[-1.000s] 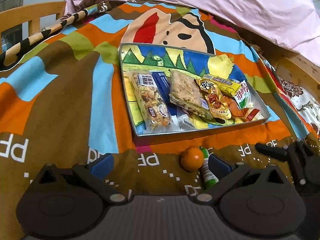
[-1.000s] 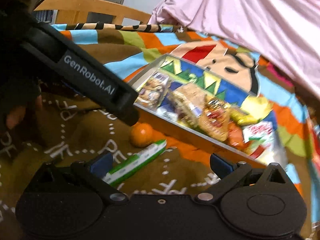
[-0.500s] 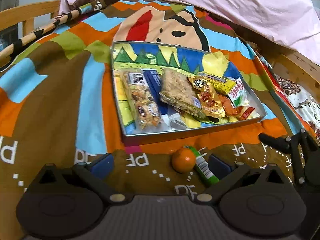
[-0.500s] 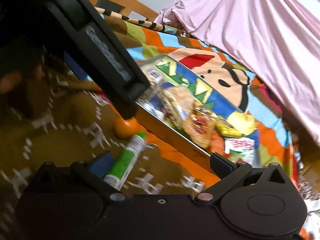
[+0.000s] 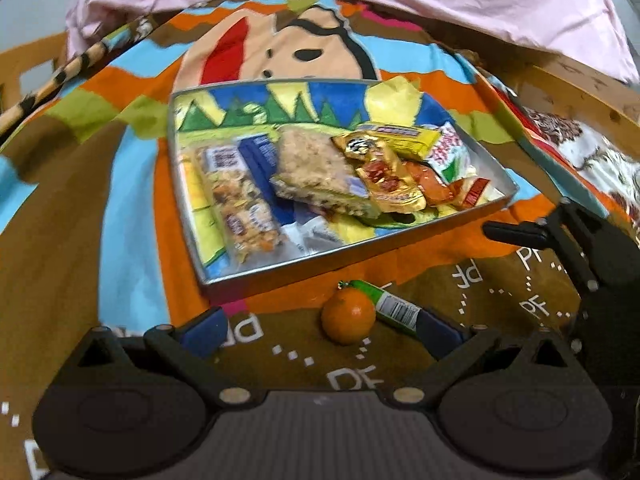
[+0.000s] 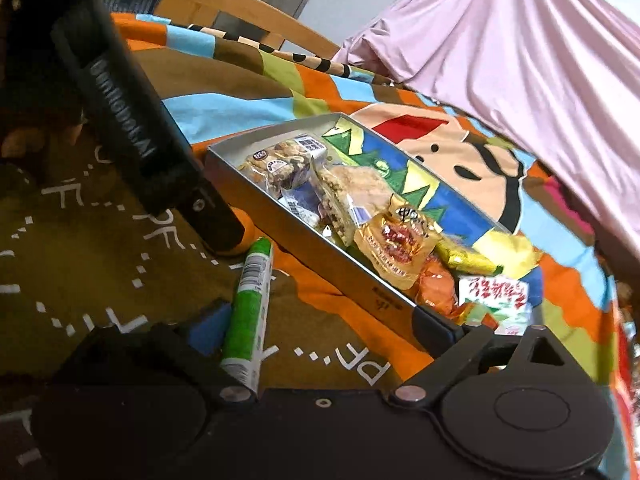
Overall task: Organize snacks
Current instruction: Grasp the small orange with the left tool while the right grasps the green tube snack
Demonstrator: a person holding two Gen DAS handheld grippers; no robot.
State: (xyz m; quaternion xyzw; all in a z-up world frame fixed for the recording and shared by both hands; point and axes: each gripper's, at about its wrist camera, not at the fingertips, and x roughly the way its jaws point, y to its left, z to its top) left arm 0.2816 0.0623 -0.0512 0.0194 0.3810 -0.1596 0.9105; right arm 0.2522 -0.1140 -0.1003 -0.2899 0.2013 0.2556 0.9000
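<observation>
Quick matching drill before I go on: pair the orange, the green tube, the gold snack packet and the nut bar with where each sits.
Things:
1. orange
2. green tube
3. gold snack packet
4. nut bar

Places:
A. in the tray, at its left end as the left wrist view shows it
B. on the blanket, between the left gripper's fingers
C. in the tray, among the packets towards its right end
D. on the blanket, between the right gripper's fingers

Pairs: 1-B, 2-D, 3-C, 4-A
</observation>
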